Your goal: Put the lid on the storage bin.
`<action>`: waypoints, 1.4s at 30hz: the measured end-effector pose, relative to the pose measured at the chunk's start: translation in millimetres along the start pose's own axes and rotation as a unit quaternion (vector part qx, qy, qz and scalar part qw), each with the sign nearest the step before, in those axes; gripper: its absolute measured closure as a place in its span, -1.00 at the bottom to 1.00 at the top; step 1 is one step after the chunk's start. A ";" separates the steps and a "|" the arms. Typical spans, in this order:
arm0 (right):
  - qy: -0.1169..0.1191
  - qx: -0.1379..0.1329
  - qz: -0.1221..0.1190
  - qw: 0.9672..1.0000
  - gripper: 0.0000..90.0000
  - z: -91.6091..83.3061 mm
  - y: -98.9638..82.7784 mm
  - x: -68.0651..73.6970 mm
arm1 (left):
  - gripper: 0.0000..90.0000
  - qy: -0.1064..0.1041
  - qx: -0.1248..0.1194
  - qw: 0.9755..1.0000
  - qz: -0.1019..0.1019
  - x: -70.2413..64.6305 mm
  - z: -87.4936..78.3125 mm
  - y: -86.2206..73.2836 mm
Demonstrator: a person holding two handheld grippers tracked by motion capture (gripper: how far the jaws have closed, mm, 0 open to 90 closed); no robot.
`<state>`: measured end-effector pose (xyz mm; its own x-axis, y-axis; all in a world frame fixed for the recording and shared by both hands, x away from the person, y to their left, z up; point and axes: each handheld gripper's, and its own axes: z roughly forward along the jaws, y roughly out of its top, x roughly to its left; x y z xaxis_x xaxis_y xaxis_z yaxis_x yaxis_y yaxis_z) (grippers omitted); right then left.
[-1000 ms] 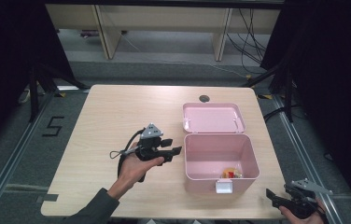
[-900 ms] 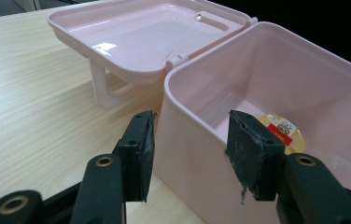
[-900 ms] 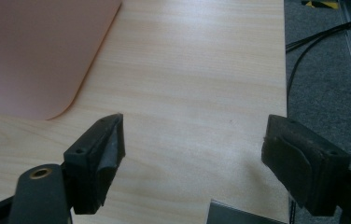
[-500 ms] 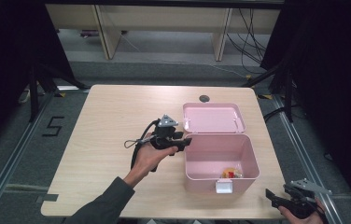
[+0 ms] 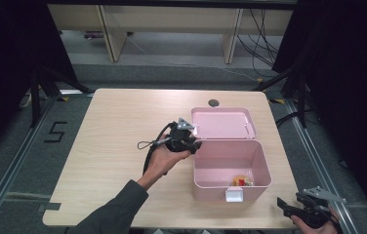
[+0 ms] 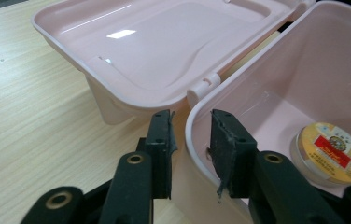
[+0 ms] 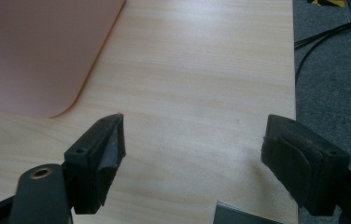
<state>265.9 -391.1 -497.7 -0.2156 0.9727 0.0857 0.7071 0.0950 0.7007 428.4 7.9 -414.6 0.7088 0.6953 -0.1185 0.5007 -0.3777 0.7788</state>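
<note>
A pink plastic box (image 5: 230, 187) stands open on the table, its lid (image 5: 223, 123) folded flat behind it. A round yellow tin with a red label (image 6: 332, 147) lies on the box floor (image 5: 242, 180). My left gripper (image 5: 197, 145) is at the box's rear left corner, next to the hinge. In the left gripper view its jaws (image 6: 191, 140) straddle the box wall (image 6: 197, 116), one outside and one inside. They have just been closing, and a thin gap still shows on the outer side. My right gripper (image 5: 286, 204) hovers open at the table's front right corner with nothing between its jaws (image 7: 192, 154).
The light wooden table (image 5: 123, 126) has a small dark round hole (image 5: 214, 103) near its back edge. A white latch (image 5: 234, 195) hangs on the box front. The box's pink side (image 7: 38, 51) lies left of the right gripper. Dark floor and cables (image 7: 323, 32) lie beyond the table's right edge.
The left hand has carried its gripper right and away from the person, up to the box's rear left corner, with the jaws narrowing around the wall. The right gripper has stayed in place.
</note>
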 end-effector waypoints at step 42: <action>0.043 0.031 -0.016 0.998 -0.33 24.3 127.5 -20.4 | 0.74 0.033 0.019 0.999 0.027 -11.0 3.8 4.7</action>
<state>376.8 -393.7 -427.3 -0.2950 0.9471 0.1263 0.7388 0.1423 0.6587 424.8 -3.8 -412.0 0.7016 0.7118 -0.0340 0.4816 -0.4384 0.7588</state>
